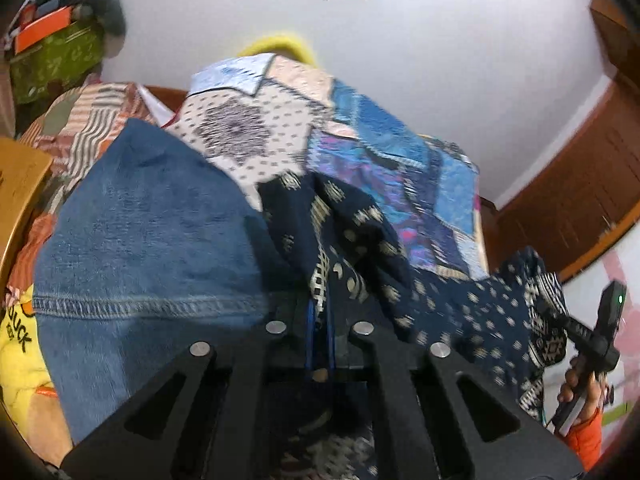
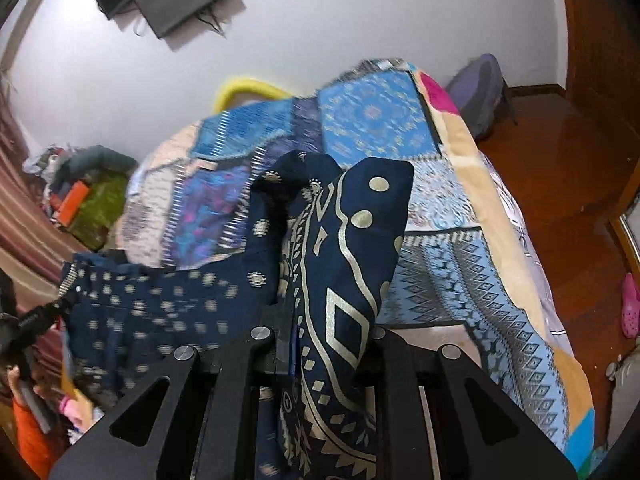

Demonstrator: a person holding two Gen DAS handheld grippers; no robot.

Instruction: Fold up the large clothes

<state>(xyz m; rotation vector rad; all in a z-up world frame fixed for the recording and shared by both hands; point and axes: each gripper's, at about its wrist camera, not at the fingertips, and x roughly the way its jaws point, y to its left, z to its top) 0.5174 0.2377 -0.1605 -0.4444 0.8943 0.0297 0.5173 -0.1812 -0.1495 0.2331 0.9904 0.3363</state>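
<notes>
Navy printed cotton garment (image 2: pixel 344 248) hangs over patchwork bedspread (image 2: pixel 460 280), stretched between both tongs. Left gripper (image 1: pixel 320 344) and right gripper (image 2: pixel 294 344) each pinch an edge. Likely light, limp, drapey; hold hems or corners.

Denim jeans (image 1: pixel 140 240) crowd the left; patchwork bedspread (image 2: pixel 460 280) lies open rightward.
</notes>
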